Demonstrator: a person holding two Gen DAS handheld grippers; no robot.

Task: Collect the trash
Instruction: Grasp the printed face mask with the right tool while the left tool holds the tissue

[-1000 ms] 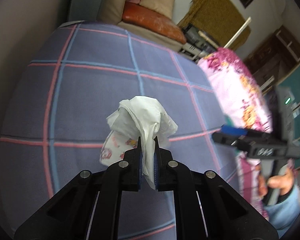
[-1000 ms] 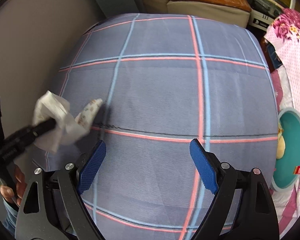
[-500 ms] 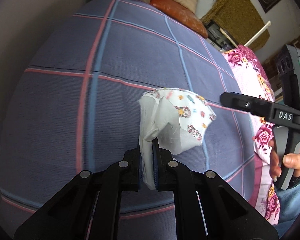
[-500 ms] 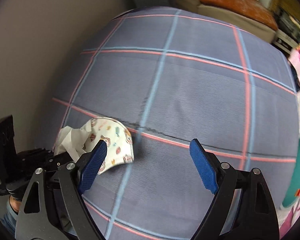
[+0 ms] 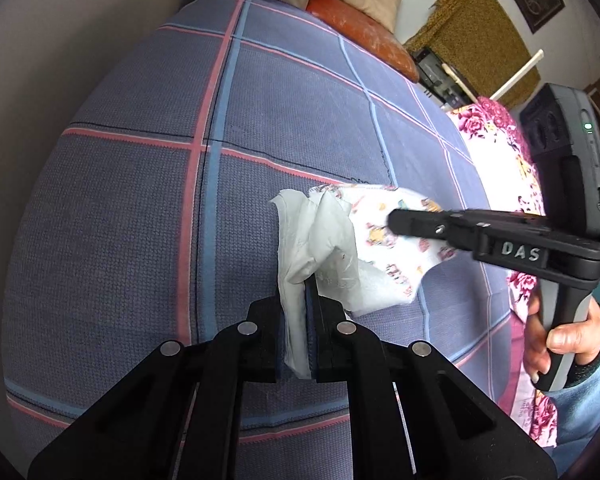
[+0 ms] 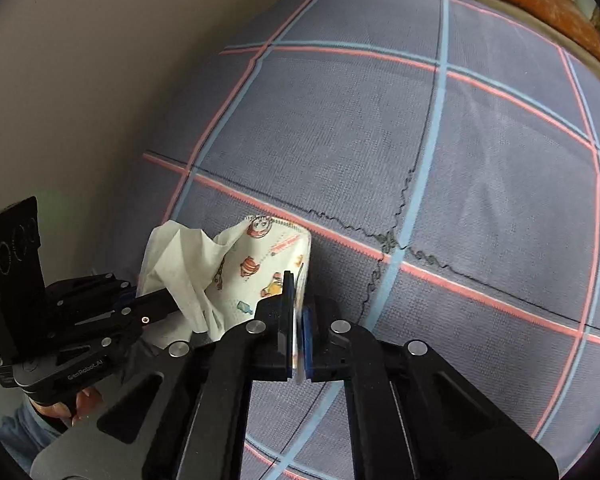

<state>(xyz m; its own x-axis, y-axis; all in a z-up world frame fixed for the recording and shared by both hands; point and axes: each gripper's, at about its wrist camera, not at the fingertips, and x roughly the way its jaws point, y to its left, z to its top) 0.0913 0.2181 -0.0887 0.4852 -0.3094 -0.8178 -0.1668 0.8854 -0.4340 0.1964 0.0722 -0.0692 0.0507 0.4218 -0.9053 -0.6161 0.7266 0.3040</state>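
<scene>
1. A blue checked bedspread (image 5: 148, 208) with pink and pale-blue lines fills both views.
2. Upper right of the left view: an orange cushion (image 5: 364, 36), a mustard cloth (image 5: 476, 32), a floral quilt (image 5: 500, 148).
3. Frame centre: the left gripper (image 5: 298, 320) pinches a tissue (image 5: 312, 240).
4. The right gripper (image 6: 298, 312) has just closed on a printed mask (image 6: 268, 264) beside the tissue.

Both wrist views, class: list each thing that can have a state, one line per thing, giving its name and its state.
Left gripper: shut on the tissue.
Right gripper: just closed, shut on the mask's edge.
Tissue: crumpled, held up off the bed.
Mask: printed with cartoons, folded over, held beside the tissue.
Bed cover: spread flat, with a stitched seam showing.
</scene>
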